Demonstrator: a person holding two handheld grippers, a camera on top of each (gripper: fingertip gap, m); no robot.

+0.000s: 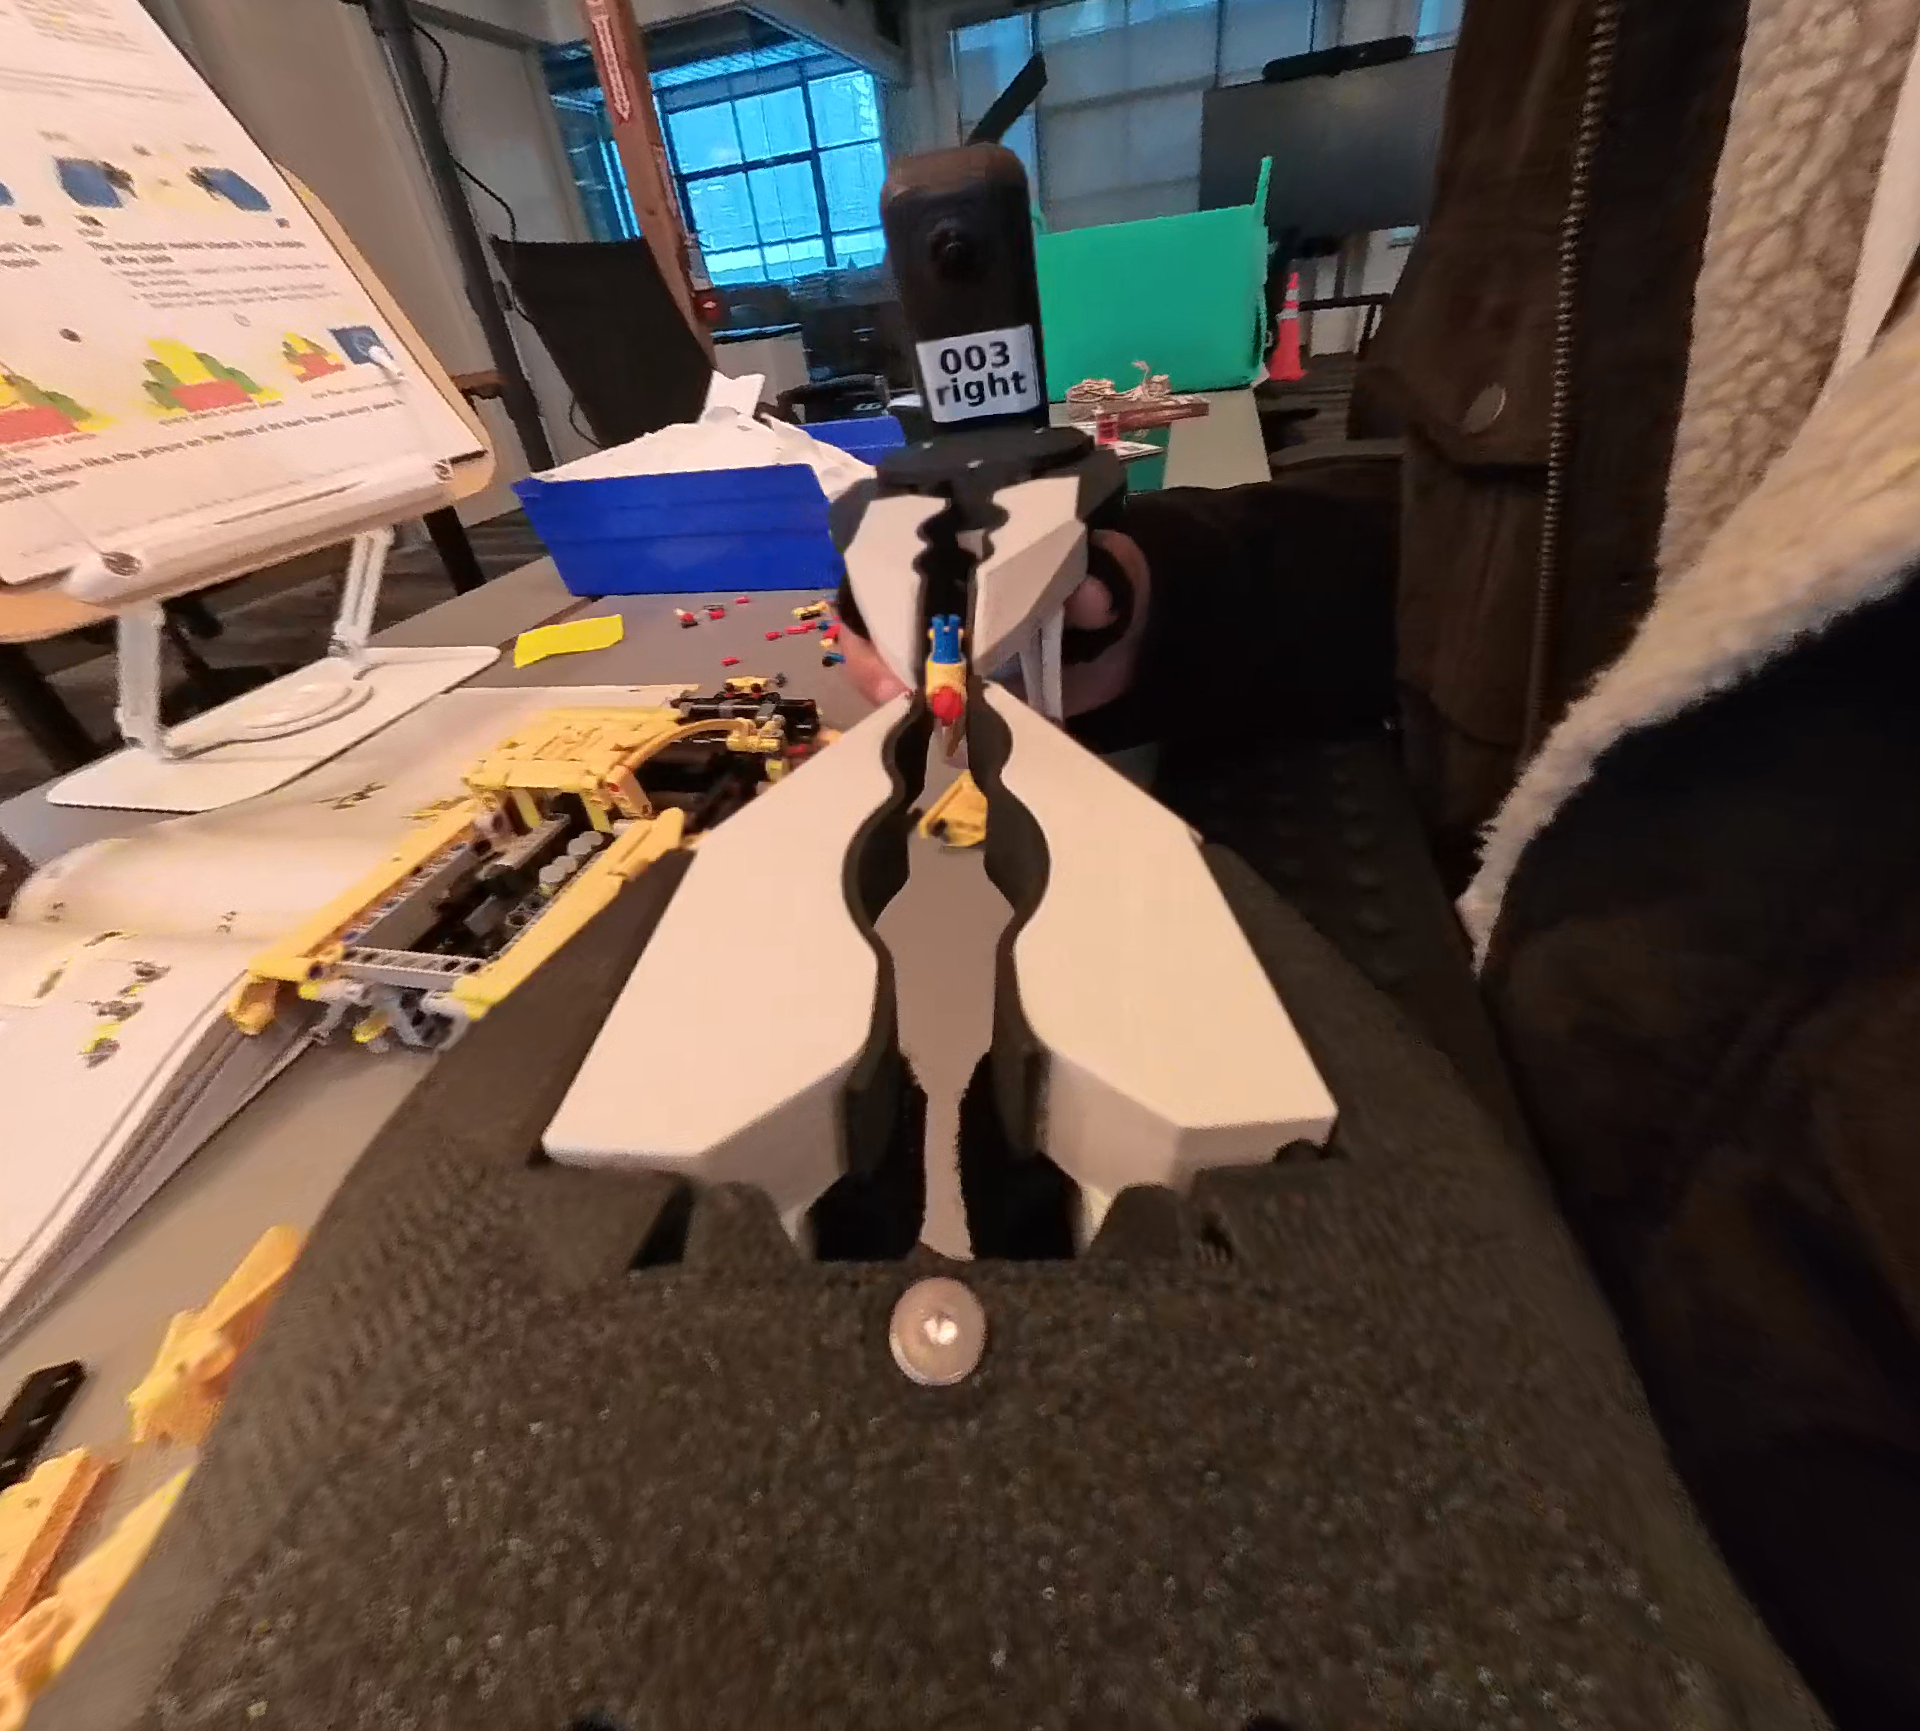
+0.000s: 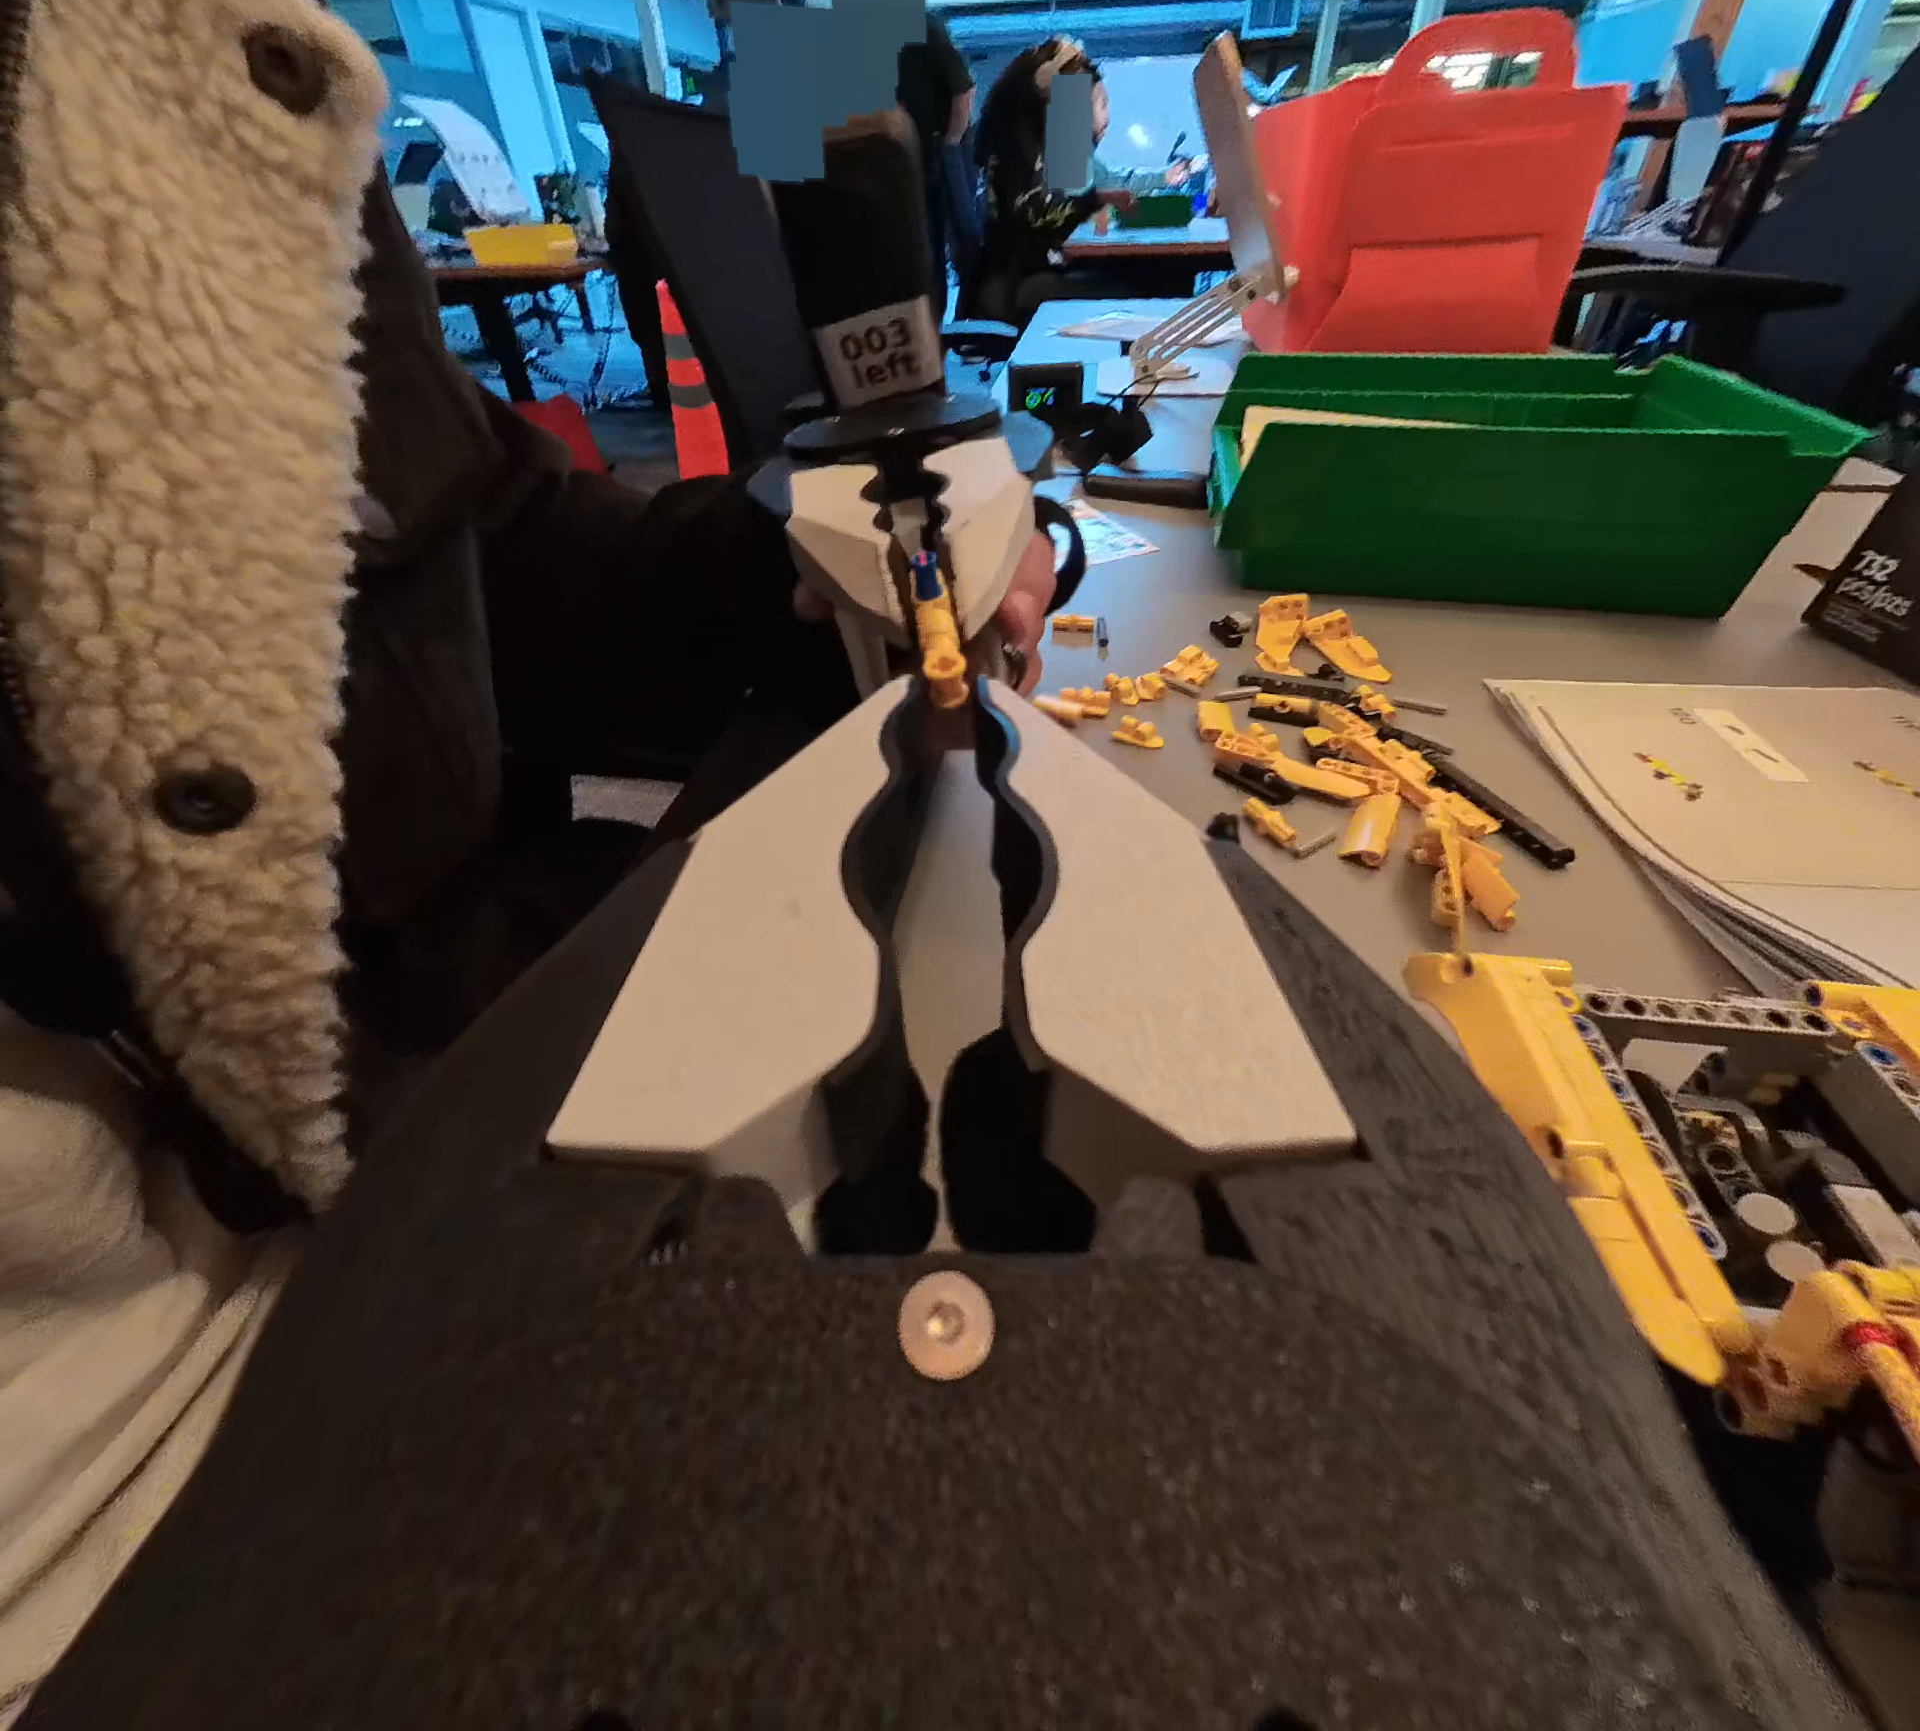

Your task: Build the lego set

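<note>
My left gripper (image 1: 940,725) and my right gripper (image 2: 948,710) meet tip to tip above the table edge. Between them is a small yellow Lego piece (image 1: 945,675) with a blue pin and a red part; in the right wrist view (image 2: 938,637) it shows yellow with a blue pin. Both pairs of jaws are closed on it, one at each end. The right gripper (image 1: 948,632) faces the left wrist view, and the left gripper (image 2: 920,559) faces the right wrist view. The yellow and black Technic model (image 1: 540,850) (image 2: 1662,1110) lies on the table.
An open instruction book (image 1: 104,1006) (image 2: 1766,788) lies under and beside the model. Loose yellow and black parts (image 2: 1351,767) are scattered behind it. A green bin (image 2: 1507,486), a blue bin (image 1: 675,528) and a paper stand (image 1: 208,279) stand farther back. The person's jacket (image 2: 177,434) is close. My left and right fingertips are right by each other.
</note>
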